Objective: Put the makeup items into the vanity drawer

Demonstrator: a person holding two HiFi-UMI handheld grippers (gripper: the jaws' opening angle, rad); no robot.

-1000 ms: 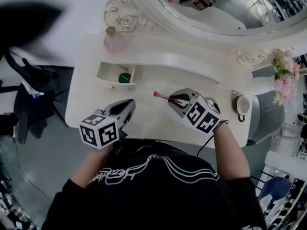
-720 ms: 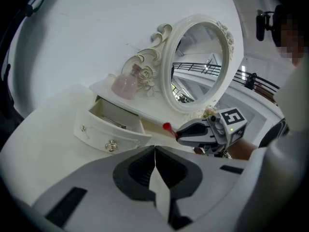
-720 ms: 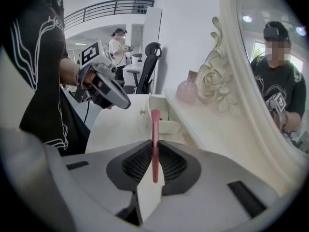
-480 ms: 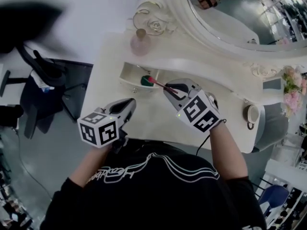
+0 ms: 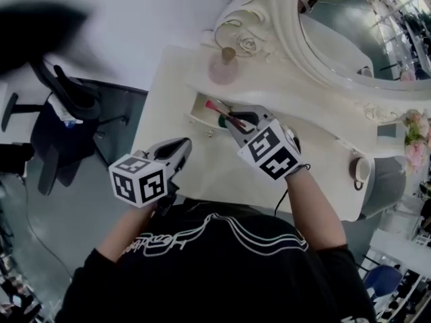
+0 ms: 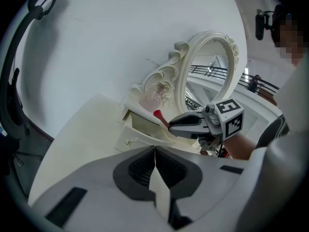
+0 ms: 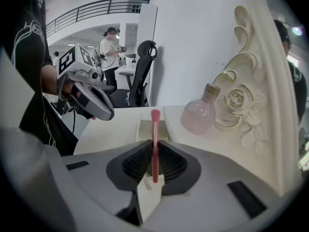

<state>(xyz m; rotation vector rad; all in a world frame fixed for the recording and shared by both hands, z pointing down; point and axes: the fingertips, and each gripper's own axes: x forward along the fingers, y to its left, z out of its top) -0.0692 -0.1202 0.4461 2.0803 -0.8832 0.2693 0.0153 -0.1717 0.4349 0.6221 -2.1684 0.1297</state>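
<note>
Right gripper view has my right gripper point(image 7: 154, 154) clamped on a slim pink-and-red makeup brush point(image 7: 155, 123), the handle pinched between the dark ribbed pads and the red tip pointing away from me; head view puts that tip over the small white open drawer point(image 5: 200, 117) set in the white vanity table point(image 5: 168, 106); a round pink glass bottle with a cork stopper point(image 7: 198, 116) stands on the shelf behind the drawer, beside the ornate cream-framed oval mirror point(image 6: 208, 62); left gripper view shows my left gripper point(image 6: 154, 151) with its jaws pressed together on nothing; it sits over the table's near edge, apart from the drawer
</note>
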